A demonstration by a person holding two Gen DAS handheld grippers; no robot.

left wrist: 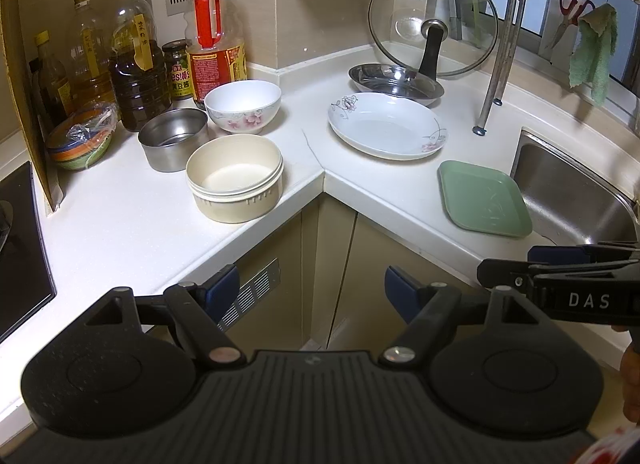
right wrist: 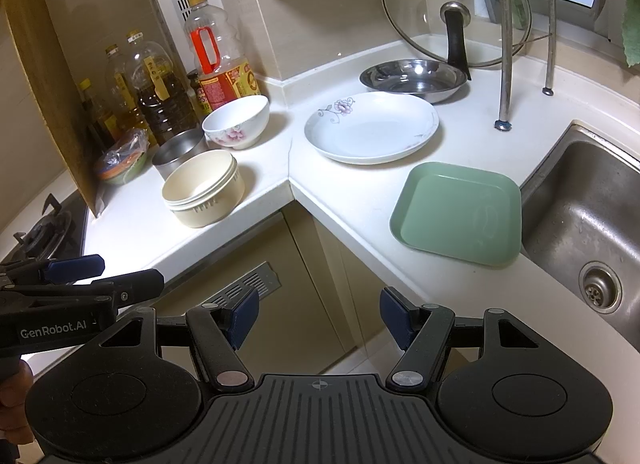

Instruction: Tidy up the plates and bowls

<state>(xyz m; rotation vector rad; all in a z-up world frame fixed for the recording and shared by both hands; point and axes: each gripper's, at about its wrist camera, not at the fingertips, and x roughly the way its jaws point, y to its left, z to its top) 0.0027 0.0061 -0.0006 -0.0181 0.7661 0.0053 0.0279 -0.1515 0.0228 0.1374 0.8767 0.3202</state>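
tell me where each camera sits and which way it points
Left wrist view: sits on the left gripper, off the counter's inner corner, facing the cream tub and flowered plate; shows its own open fingers and the right gripper entering from the right.
Right wrist view: sits on the right gripper, a little further right, facing the green plate and sink; shows its own open fingers, the left gripper and a hand.
Shared: same counter, bowls, plates, steel pan and glass lid.

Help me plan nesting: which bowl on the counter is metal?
The straight-walled stainless steel bowl, beside the oil bottles; the floral white bowl is ceramic-looking, the cream round bowl ridged plastic-like.
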